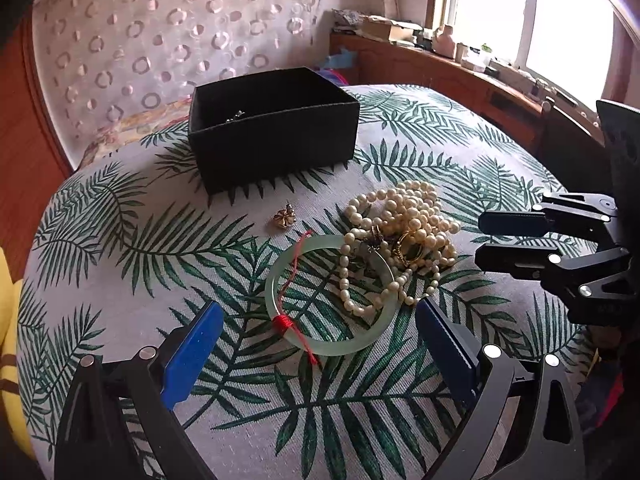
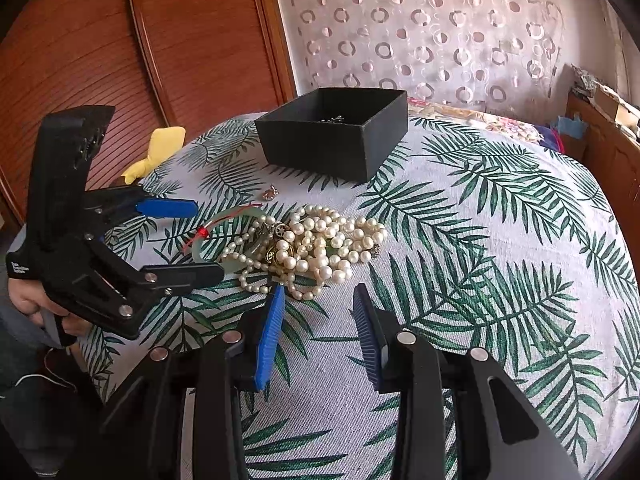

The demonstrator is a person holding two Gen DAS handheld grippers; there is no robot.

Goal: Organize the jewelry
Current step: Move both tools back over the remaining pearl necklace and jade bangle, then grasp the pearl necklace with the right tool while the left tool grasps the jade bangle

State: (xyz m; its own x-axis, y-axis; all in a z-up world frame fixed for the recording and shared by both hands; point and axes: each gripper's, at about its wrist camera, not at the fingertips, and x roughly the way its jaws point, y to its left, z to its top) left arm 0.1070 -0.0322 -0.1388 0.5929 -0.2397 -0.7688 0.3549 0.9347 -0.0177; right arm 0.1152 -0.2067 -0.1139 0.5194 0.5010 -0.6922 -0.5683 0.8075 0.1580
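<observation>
A grey-white cloth printed with dark green palm fronds is spread over the surface. The box is matt black. The bangle is pale translucent green, wound with bright red thread. The pearl strands are cream-white, with gold-toned pieces tangled among them. A small gold-coloured earring is seen beside them. The left claw and right claw are black with blue pads. The curtain is pale pink, patterned with rings.
</observation>
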